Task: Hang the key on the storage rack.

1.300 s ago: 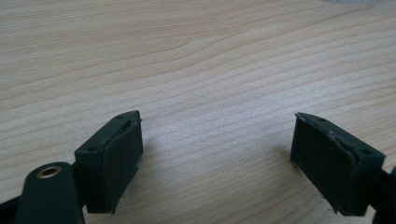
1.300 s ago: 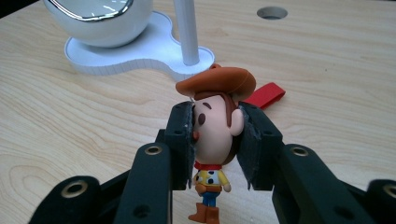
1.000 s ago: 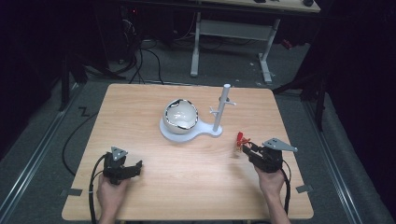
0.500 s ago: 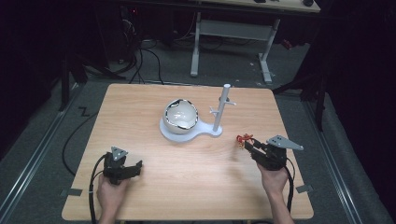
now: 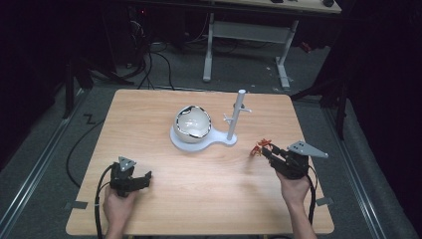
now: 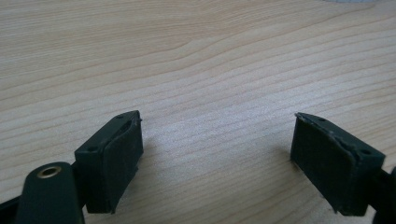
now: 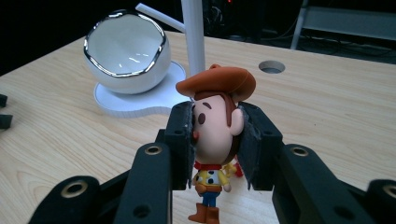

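My right gripper [image 7: 215, 140] is shut on the head of a small cowboy figurine [image 7: 215, 126] with an orange hat, whose boots hang between the jaws. From above, that right gripper [image 5: 268, 151] holds the cowboy figurine [image 5: 260, 147] low over the table's right side, right of the stand. A white egg-shaped bowl with a silver rim [image 5: 193, 122] sits on a white base with an upright post [image 5: 238, 114] at mid table. My left gripper [image 5: 142, 180] rests near the front left, and in its own view the left gripper [image 6: 217, 156] is open over bare wood.
The wooden table [image 5: 149, 109] has a round cable hole [image 7: 272, 66] beyond the post. Cables trail from both grippers off the front edge. A white desk frame [image 5: 249, 35] stands on the dark floor behind the table.
The right gripper with the figurine has shifted slightly to the right, away from the stand. The left gripper has stayed put.
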The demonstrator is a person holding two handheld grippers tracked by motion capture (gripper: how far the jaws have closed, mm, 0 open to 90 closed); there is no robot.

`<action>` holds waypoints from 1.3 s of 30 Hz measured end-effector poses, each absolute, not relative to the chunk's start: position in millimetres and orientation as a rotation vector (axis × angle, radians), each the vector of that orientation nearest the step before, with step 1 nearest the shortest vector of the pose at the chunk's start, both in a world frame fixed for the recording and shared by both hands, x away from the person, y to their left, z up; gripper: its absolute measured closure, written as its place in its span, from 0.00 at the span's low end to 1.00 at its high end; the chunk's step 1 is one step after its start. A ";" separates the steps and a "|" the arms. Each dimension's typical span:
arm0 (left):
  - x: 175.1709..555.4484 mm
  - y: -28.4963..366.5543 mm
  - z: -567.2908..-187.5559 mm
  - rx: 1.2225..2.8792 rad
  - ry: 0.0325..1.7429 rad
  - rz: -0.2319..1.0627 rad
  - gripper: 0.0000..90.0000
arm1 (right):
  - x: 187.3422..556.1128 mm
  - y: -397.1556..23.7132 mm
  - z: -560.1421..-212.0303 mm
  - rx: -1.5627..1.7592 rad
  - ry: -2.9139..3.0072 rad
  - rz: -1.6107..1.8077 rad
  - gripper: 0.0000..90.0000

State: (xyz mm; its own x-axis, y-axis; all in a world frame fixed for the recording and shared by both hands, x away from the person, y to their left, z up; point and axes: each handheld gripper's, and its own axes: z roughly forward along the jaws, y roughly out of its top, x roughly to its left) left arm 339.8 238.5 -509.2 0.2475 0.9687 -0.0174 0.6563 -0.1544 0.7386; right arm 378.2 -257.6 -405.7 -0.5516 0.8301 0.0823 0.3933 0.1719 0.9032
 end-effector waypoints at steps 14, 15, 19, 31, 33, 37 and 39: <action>339.8 238.7 -509.2 1.890 1.479 0.632 0.19 | 379.6 -253.5 -390.3 1.106 2.017 1.367 0.75; 339.8 238.7 -509.2 1.889 1.479 0.631 0.19 | 379.9 -253.1 -389.1 1.104 2.014 1.371 0.75; 339.8 238.6 -509.2 1.889 1.479 0.632 0.19 | 381.1 -252.5 -384.5 1.091 2.010 1.376 0.75; 339.8 238.5 -509.2 1.889 1.479 0.633 0.19 | 386.5 -249.5 -371.2 1.065 1.998 1.405 0.75; 339.8 238.5 -509.2 1.890 1.479 0.633 0.19 | 387.5 -249.0 -368.9 1.064 1.998 1.407 0.75; 339.8 238.5 -509.2 1.889 1.480 0.633 0.19 | 389.6 -247.6 -363.7 1.053 1.994 1.411 0.75; 339.8 238.5 -509.2 1.890 1.479 0.633 0.19 | 391.0 -246.5 -360.6 1.049 1.988 1.420 0.75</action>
